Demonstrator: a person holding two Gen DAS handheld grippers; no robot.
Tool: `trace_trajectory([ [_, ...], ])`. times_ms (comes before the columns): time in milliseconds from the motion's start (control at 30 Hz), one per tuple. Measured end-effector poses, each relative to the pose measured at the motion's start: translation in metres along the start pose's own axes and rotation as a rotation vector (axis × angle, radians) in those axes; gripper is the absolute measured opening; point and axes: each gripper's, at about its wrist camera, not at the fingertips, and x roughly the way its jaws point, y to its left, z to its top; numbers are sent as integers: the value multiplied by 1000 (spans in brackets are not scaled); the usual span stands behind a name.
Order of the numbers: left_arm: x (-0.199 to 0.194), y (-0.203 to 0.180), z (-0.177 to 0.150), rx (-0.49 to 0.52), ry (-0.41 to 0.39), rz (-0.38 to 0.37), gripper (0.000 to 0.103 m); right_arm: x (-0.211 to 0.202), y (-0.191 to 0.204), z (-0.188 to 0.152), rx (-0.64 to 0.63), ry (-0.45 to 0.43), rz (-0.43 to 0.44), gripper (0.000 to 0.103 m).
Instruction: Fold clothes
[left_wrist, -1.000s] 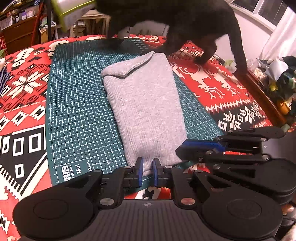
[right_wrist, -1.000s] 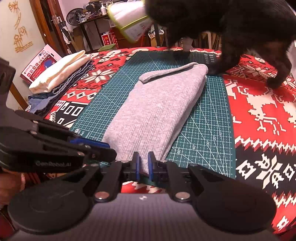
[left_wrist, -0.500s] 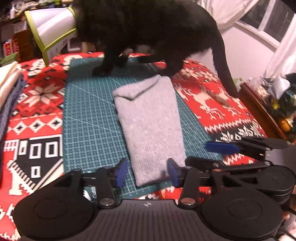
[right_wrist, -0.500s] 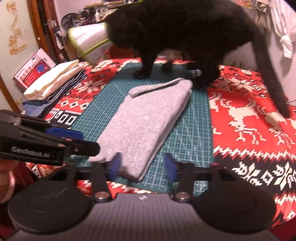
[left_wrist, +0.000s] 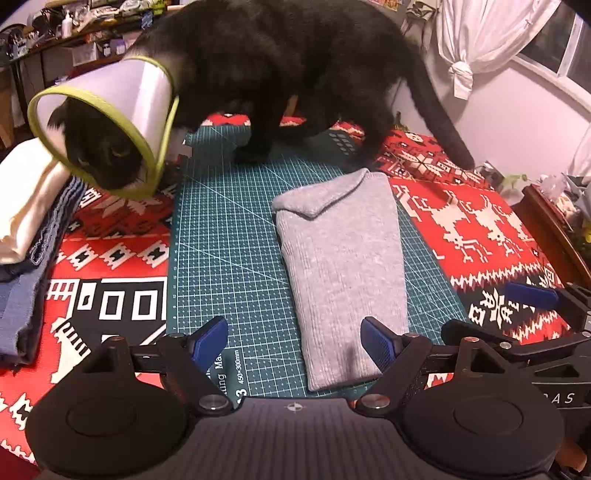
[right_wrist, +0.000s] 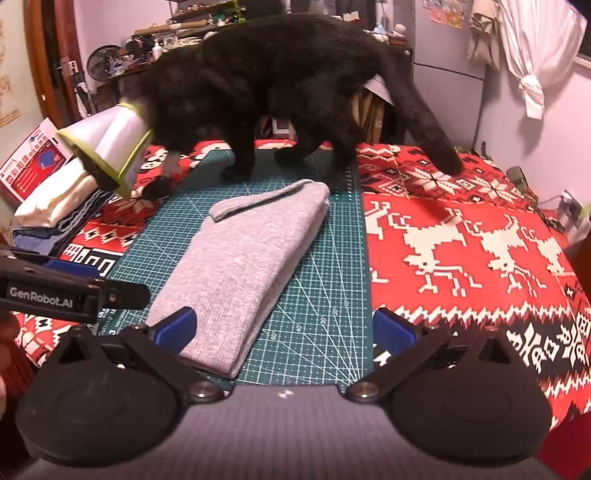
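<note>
Left gripper (left_wrist: 295, 339): I see its blue-padded fingers (left_wrist: 210, 341) spread wide, gripping nothing; the near end of the folded grey knit garment (left_wrist: 341, 266) lies between them, closer to the right-side pad, and I cannot tell whether that pad touches the cloth.
Right gripper (right_wrist: 284, 328): its blue pads (right_wrist: 175, 328) stand wide apart and empty; the near corner of the grey garment (right_wrist: 243, 266) sits just beyond the left-side pad.
Each tool in the other's view: the left-wrist view shows the right gripper (left_wrist: 532, 297) side-on at its right edge, over the tablecloth; the right-wrist view shows the left gripper (right_wrist: 74, 291) at its left edge, bearing white lettering.
Garment: folded into a long narrow packet, lying flat on the green gridded cutting mat (left_wrist: 229, 258), with a flap turned over at its far end.
Mat: rests on a red, white and black patterned tablecloth (right_wrist: 461, 240).
Black cat (left_wrist: 280, 70): stands at the far end of the mat, wearing a translucent cone collar with a yellow-green rim (left_wrist: 107, 122); only the left-wrist view looks into the cone's mouth, while the right-wrist view shows the cone (right_wrist: 105, 146) from the side.
Stack of folded clothes, cream over blue (left_wrist: 26, 236): lies on the left part of the tablecloth, under the cat's lowered head.
Red and white box (right_wrist: 31, 162): visible in the right-wrist view alone, behind the stack (right_wrist: 55, 206).
</note>
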Motion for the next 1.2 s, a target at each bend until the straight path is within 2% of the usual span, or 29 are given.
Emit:
trace_trajectory([
  [133,-1,-1,0,-1,-38,9,88,2,0,-2,-13,4,-20,102],
  [333,0,-6,0,35,-65,24,90,4,-5,-1,35,19,-23,102],
  [533,2,-14,-1,73,-65,39,90,11,-2,4,-44,52,-26,102],
  [700,3,-20,-1,103,-67,49,90,6,-6,5,1,20,-44,102],
  [800,3,-22,-1,108,-79,28,90,3,-12,7,33,-7,-40,102],
  [1000,5,-23,0,103,-84,-11,89,-2,-12,8,6,-38,-83,102],
  [1067,5,-24,-1,103,-94,0,88,-3,-9,7,-20,-51,-99,102],
  [1200,4,-30,-2,152,-145,47,88,0,-10,8,-25,-62,-68,102],
])
